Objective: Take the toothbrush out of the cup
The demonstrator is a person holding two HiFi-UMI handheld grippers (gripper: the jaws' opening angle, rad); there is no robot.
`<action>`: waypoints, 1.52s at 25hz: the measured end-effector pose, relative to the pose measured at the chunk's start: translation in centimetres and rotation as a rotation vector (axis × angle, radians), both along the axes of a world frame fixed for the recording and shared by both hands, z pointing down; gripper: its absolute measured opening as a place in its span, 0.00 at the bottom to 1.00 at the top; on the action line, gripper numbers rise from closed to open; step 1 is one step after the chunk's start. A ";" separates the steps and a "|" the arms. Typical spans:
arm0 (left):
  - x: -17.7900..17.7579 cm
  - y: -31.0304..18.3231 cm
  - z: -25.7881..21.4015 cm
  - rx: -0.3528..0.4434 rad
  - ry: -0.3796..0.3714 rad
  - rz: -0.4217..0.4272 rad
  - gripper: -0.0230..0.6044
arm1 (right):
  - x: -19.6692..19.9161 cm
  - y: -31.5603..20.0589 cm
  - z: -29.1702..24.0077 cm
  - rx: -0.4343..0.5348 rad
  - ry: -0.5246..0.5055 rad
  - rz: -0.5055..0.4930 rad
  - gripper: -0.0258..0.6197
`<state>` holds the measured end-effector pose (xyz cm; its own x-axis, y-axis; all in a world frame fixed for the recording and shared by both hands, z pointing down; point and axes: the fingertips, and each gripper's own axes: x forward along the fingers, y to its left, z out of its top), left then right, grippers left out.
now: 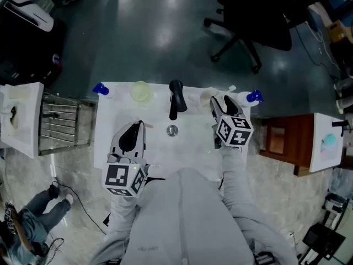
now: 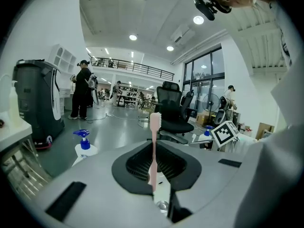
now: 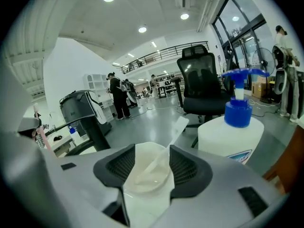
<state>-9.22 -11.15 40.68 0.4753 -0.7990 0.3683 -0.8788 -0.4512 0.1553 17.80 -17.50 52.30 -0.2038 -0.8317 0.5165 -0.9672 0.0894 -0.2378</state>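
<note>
Left gripper view: left gripper (image 2: 154, 169) jaws pinch an upright pink toothbrush (image 2: 153, 148); right gripper (image 3: 151, 167) jaws stand spread around a cup (image 3: 145, 179) holding a white toothbrush (image 3: 165, 148).

- Right of the faucet (image 1: 175, 99), the right gripper (image 1: 219, 105) is covering the cup (image 3: 148, 175) in the head view. In the right gripper view, the jaws are hiding the cup's sides and base.
- Left of the faucet, the pink toothbrush (image 2: 154, 146) is losing its lower end between the left gripper's (image 1: 138, 127) jaws, and is looking too thin to make out from the head view.
- Beyond the faucet, the chair (image 1: 248, 21) is running off the head view's top edge.
</note>
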 end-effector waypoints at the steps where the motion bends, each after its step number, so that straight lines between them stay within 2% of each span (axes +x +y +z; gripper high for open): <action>1: -0.1 -0.1 0.1 -0.001 0.001 -0.001 0.10 | 0.0 -0.2 0.2 -0.010 0.001 0.008 0.37; 10: -0.5 -0.6 0.7 -0.017 0.008 0.002 0.10 | 0.4 -1.7 1.5 -0.063 0.035 0.052 0.39; 22: -0.7 -1.2 1.6 -0.033 0.005 0.014 0.10 | 0.6 -3.0 2.1 -0.061 0.108 0.054 0.39; 25: -0.9 -1.4 1.6 -0.035 0.005 0.009 0.10 | 0.7 -3.1 2.2 -0.061 0.129 0.053 0.37; 31: -1.2 -1.5 1.6 -0.035 0.002 0.004 0.10 | 1.3 -3.1 2.0 -0.048 0.177 0.066 0.27; 38: -1.2 -1.5 1.5 -0.033 0.005 0.003 0.10 | 1.1 -3.4 1.5 -0.019 0.217 0.061 0.25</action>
<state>-10.41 -12.70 42.22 0.4796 -0.7850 0.3920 -0.8766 -0.4486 0.1742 18.94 -20.86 53.78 -0.0358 -0.8286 0.5587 -0.9993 0.0268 -0.0243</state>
